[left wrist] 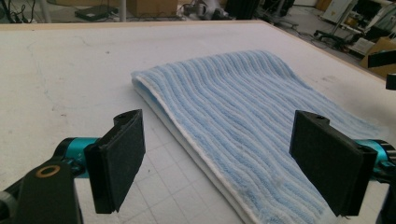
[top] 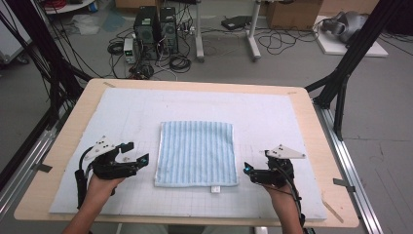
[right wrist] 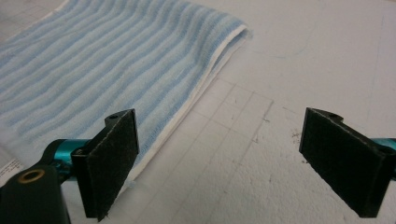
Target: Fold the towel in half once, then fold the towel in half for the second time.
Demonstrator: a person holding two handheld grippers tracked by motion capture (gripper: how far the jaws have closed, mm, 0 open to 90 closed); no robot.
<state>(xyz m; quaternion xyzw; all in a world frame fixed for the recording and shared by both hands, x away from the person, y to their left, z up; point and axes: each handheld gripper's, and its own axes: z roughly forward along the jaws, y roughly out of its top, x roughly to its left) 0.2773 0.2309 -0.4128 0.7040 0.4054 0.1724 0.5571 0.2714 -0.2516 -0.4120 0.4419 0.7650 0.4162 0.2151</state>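
The folded blue striped towel (top: pixel 196 153) lies flat mid-tabletop (top: pixel 302 105) between the left gripper (top: pixel 139 155) and right gripper (top: pixel 247 169) — both jaws spread, empty. It looks soft, light and floppy — best pinched at a near corner through all layers.

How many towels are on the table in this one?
1. A blue striped towel, folded, lies flat in the middle of the white mat, between the left gripper and the right gripper. Whether another cloth sits inside the fold cannot be told.
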